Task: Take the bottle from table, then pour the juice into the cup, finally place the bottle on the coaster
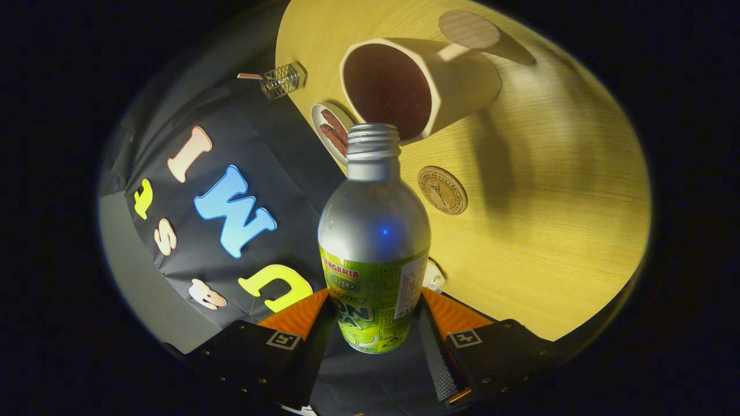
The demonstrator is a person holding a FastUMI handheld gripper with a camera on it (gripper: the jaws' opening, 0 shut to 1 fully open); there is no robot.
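Between the two fingers sits the bottle (373, 242), its lower body clamped from both sides, so the gripper (374, 315) is closed on it and carrying it. Bottle and view are rolled well over to one side, which puts the uncapped threaded neck just short of the cup (416, 86) that lies beyond the fingertips; judging from that lean and the task, this is the pouring step, with the mouth of the bottle brought close to the cup's rim so that the juice would fall inside rather than on the table (555, 219). No stream can be made out at the neck. The cup's interior looks dark, but whether that is liquid or shadow cannot be told.

The bottle is a silvery metal one with rounded shoulders, a short screw neck with no cap, and a green printed label round its lower half, partly covered by the fingers.

Ahead of the fingers and beside the bottle's shoulder, a small round coaster (442, 190) lies flat on the wooden tabletop, apart from the cup; it is bare, ready to receive the bottle afterwards. A small dish (332, 133) with brown sticks lies beside the cup, and a little wire holder (283, 80) stands beyond it at the table's edge.
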